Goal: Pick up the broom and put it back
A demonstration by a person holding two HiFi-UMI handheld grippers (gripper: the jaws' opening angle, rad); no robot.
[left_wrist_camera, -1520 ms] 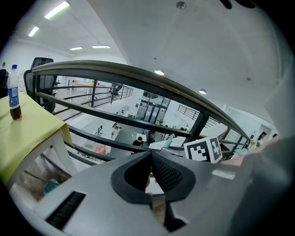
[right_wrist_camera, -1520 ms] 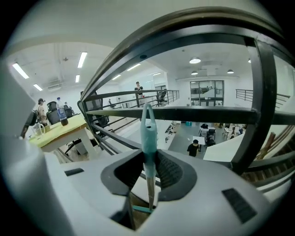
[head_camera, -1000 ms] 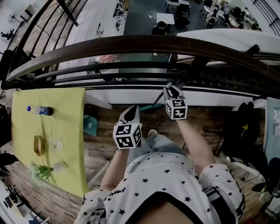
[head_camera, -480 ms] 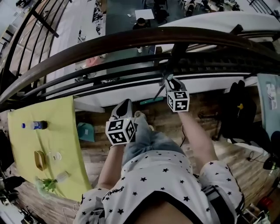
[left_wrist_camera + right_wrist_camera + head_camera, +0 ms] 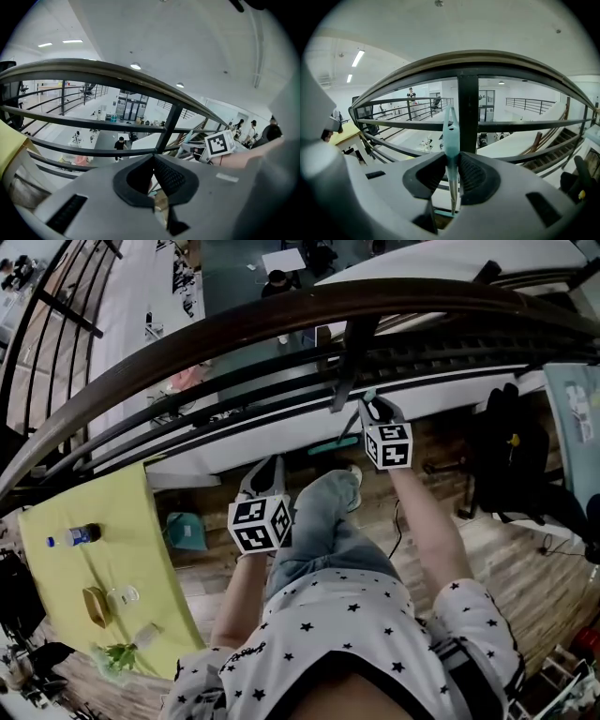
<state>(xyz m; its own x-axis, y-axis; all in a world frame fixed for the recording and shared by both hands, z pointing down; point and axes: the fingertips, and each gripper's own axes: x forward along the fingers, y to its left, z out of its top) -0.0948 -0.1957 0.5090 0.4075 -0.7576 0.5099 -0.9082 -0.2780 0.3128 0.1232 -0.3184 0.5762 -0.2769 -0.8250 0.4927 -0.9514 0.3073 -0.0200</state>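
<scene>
A: Right gripper (image 5: 373,410), state?
B: Closed on the broom (image 5: 451,133). Both pads press the teal upper end of the handle. Bare metal shaft runs down below the jaws. The handle stands about upright, just in front of the dark post (image 5: 468,108) of the railing (image 5: 281,320).

A: Broom's lower end?
B: Head view: the teal head (image 5: 330,447) sits low down at the edge of the wooden floor (image 5: 506,559), by the white foot of the railing. Cannot tell whether it touches the boards.

A: Left gripper (image 5: 266,474)?
B: Jaws together, nothing between them. It is just beside the person's raised knee (image 5: 328,507) and apart from the broom, pointing toward the railing.

A: Anything else noted?
B: Yellow table (image 5: 56,521) at the left of the head view. A bottle (image 5: 73,537) lies near the table edge that faces the railing. The right gripper's marker cube (image 5: 220,143) shows in the left gripper view, at the right.
</scene>
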